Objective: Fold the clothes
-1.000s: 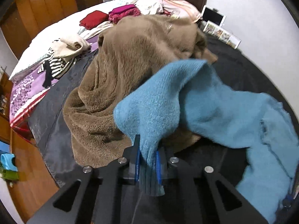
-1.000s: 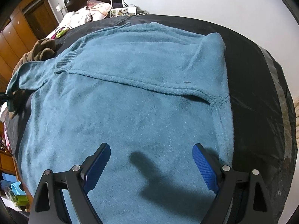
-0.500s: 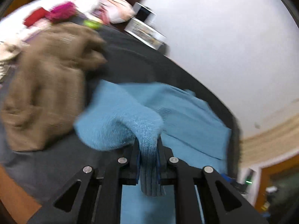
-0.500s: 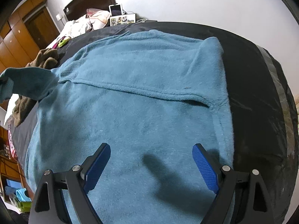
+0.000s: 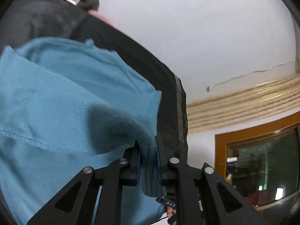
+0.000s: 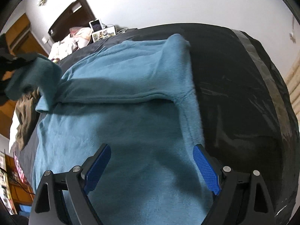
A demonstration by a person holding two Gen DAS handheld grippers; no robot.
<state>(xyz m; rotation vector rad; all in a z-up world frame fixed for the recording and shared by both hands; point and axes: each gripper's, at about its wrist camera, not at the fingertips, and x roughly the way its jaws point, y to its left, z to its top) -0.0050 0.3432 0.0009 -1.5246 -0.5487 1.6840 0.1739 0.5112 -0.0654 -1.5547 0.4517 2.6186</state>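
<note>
Since the earlier frame, the left gripper [image 5: 148, 157] has swung the sleeve cuff [image 5: 150, 170] away from the brown garment [image 6: 24, 112] and over the teal sweater [image 6: 131, 131], which lies flat on the dark bed cover [image 6: 243, 93]. Its jaws stay clamped on that ribbed cuff. The fleece looks soft, light and floppy (likely to sag), so cuffs and hems seem the best holds. The right gripper [image 6: 151, 168] hovers wide open and empty, the sweater's body spreading toward twelve o'clock.
</note>
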